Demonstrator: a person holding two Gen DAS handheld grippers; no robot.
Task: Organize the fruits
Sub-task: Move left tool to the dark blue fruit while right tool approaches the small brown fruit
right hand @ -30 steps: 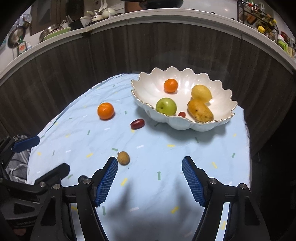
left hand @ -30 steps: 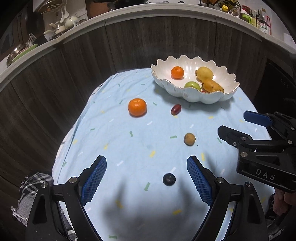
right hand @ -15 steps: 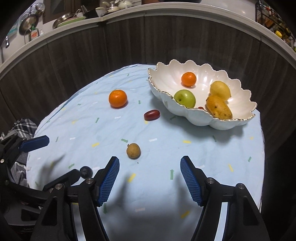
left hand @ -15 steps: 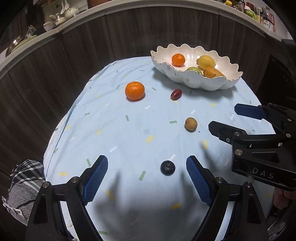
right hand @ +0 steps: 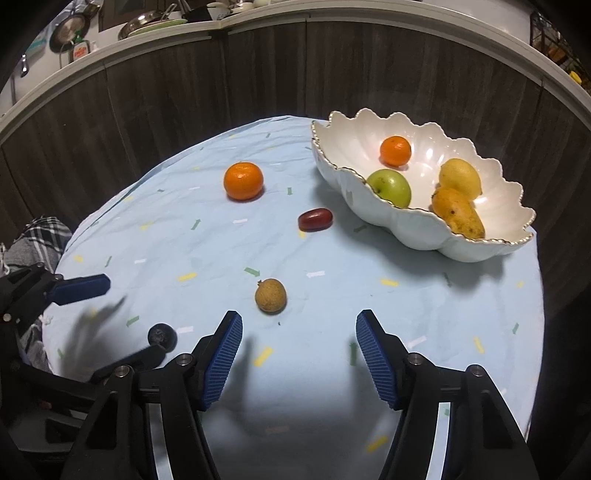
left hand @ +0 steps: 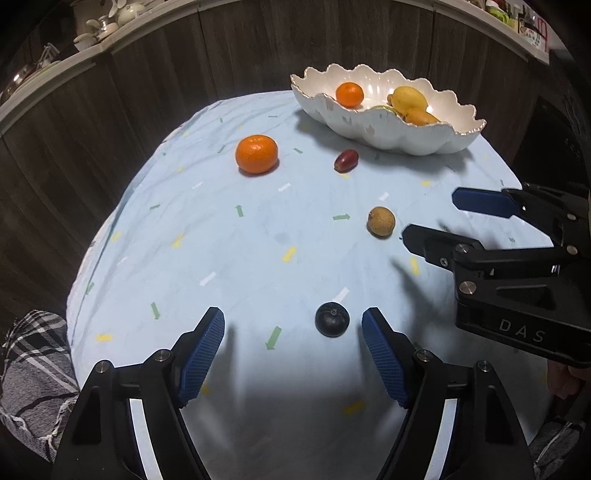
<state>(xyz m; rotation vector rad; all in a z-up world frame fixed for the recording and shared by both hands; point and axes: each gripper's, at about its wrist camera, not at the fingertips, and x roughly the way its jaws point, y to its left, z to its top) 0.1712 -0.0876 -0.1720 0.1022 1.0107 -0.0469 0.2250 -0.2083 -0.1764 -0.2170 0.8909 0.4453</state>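
A small dark round fruit (left hand: 331,319) (right hand: 161,335) lies on the pale blue cloth between the tips of my left gripper (left hand: 293,321) (right hand: 129,317), nearer the right-hand finger. Those jaws are closing and no pad touches the fruit. A tan longan (right hand: 270,295) (left hand: 381,220) sits just beyond my right gripper (right hand: 298,321) (left hand: 432,218), whose jaws are closing with nothing between them. An orange (left hand: 256,153) (right hand: 243,181) and a red oblong fruit (left hand: 346,160) (right hand: 315,219) lie farther back. The white scalloped bowl (left hand: 388,129) (right hand: 406,225) holds several fruits.
Dark wood panels (right hand: 221,85) curve round the far side of the table, with a counter of dishes (right hand: 155,22) above. A plaid cloth (left hand: 33,354) hangs off the left edge. The tablecloth's right edge (right hand: 535,295) drops off past the bowl.
Both grippers have sunk toward the table and their jaws have narrowed. The dark fruit now lies between the left fingertips, and the longan is closer to the right ones.
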